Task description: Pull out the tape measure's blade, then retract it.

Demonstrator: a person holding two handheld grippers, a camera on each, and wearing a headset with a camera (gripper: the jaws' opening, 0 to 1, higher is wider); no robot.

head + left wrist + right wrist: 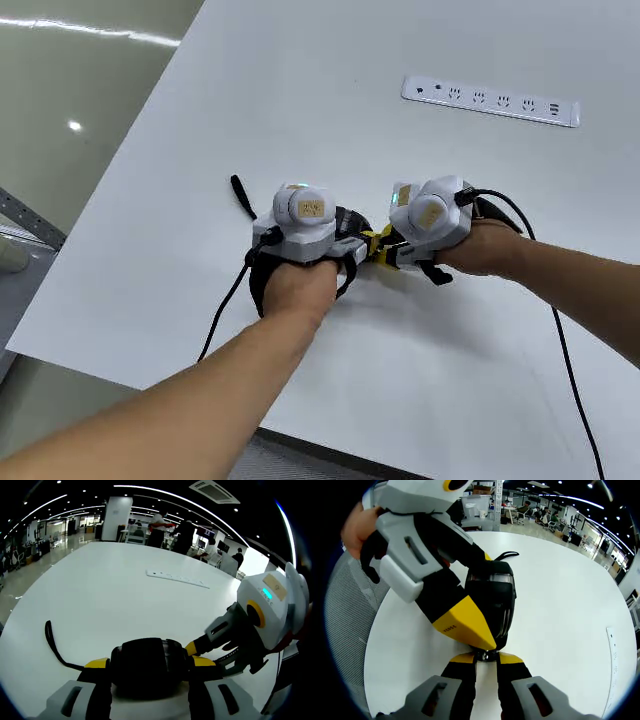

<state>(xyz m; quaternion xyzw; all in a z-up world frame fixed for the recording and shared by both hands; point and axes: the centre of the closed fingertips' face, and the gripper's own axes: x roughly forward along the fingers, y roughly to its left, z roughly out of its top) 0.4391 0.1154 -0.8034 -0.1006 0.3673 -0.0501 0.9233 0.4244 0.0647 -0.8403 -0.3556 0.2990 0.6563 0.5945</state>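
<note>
Both jaw pairs grip: left gripper (150, 664), nose to nose with right gripper (486, 660) low over a white tabletop (300, 100), clamps the black rounded tape measure (492, 597); the right pinches its blade tip (482, 653).

In the head view the tape measure (355, 222) is almost wholly hidden between the left tool (362, 246) and the right tool (386, 250). The jaws of both are covered by the tools' own bodies. The strap (243, 197) is lost behind the left tool. In the right gripper view, the piece pinched between the right tool's jaws at the case's mouth is too small to be made out. The cable (575, 390) is cut off at the head view's bottom edge.
</note>
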